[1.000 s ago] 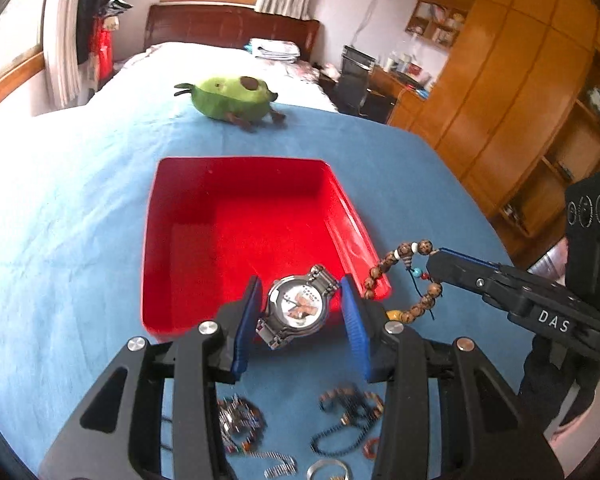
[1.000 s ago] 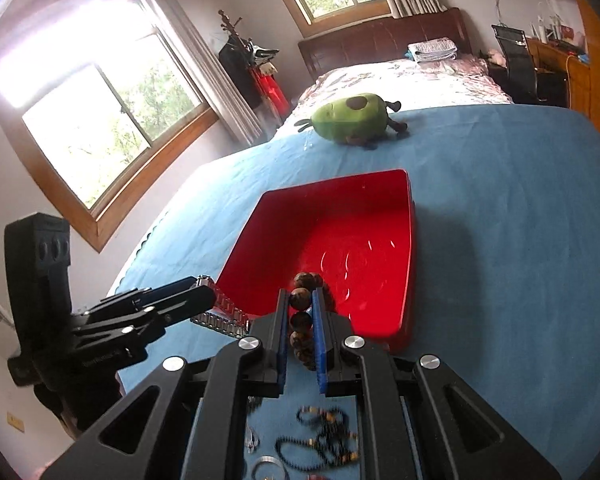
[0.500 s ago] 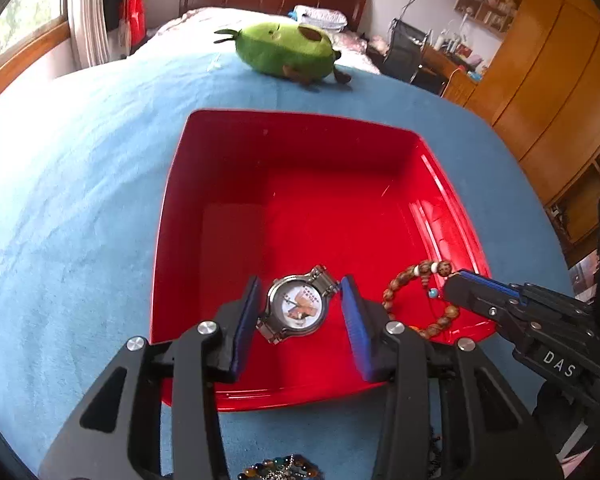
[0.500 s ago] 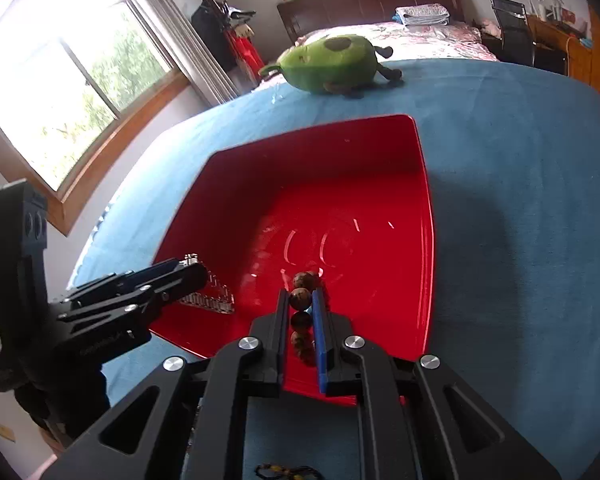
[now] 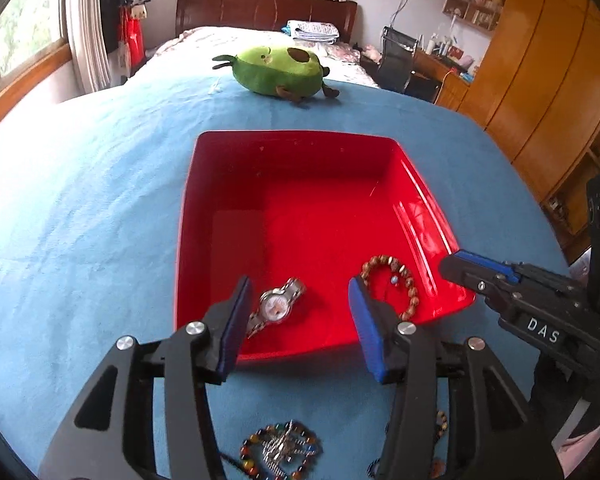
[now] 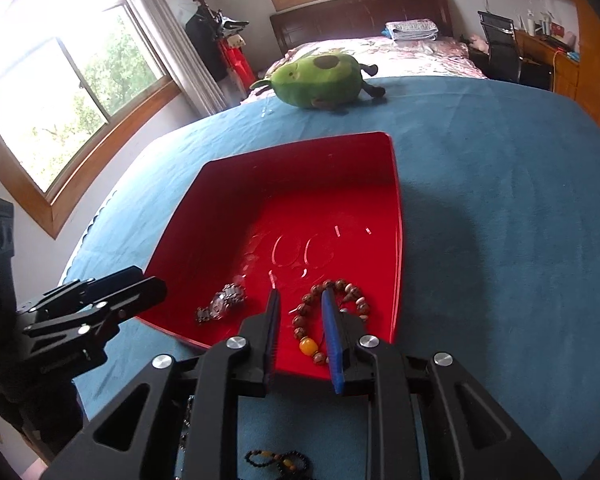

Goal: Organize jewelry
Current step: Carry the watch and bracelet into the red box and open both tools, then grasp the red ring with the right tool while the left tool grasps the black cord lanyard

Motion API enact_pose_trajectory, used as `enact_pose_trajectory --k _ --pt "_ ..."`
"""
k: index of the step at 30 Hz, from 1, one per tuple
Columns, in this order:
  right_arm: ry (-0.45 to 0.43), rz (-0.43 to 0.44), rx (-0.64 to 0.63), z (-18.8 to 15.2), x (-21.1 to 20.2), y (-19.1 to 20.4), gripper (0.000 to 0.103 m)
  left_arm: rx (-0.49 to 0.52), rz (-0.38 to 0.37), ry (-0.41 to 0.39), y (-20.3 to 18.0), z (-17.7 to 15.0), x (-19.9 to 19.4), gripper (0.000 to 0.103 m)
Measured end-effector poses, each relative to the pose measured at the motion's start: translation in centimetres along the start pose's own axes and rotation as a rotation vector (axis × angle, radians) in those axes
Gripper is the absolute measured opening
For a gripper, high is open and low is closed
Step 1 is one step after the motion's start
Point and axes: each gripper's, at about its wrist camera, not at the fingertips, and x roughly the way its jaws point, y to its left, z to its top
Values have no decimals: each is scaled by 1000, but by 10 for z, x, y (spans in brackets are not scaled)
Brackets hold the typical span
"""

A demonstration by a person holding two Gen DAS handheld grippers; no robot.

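Jewelry is lying in two places: a silver metal wristwatch (image 5: 277,307) and a brown wooden bead bracelet (image 5: 392,286) are resting on the floor of the shallow red plastic tray (image 5: 300,148), while a multicoloured bead bracelet (image 5: 278,450) and a dark bead string (image 6: 278,460) are waiting on the blue cloth (image 5: 80,220) behind the fingertips, under the gripper bodies.

That is the relation the coming move is likely turning on: the unsorted pieces are sitting back toward the person, below and behind both pairs of tongs, so each would have to be drawing back and dipping down. The multicoloured bracelet is lying beneath the left gripper (image 5: 298,314), which looks nearer to it; the dark string is lying beneath the right gripper (image 6: 300,320).

The left gripper is standing wide apart and gripping nothing, with the wristwatch lying just ahead between its blue pads, its band running diagonally. The right gripper is parted more narrowly and also carrying nothing; the wooden bracelet is lying flat in the tray beneath its tips, its amber bead nearest the person.
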Motion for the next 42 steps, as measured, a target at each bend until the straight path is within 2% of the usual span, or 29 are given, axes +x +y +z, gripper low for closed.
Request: enact_pose_trajectory --k 5,15,24,37,42 --pt "5 0 2 -8 -7 2 22 0 -3 14 1 -13 -16 49" --pt "14 5 -13 -29 -21 9 22 -17 47 2 20 -41 -47 49" --pt "41 13 -26 -61 -24 19 22 -60 67 39 47 -94 -56 50" --pt "92 32 -1 -149 -36 22 31 -72 83 103 54 -176 -60 75" --pt "136 39 19 -174 -36 16 30 -60 121 106 53 -197 -63 75"
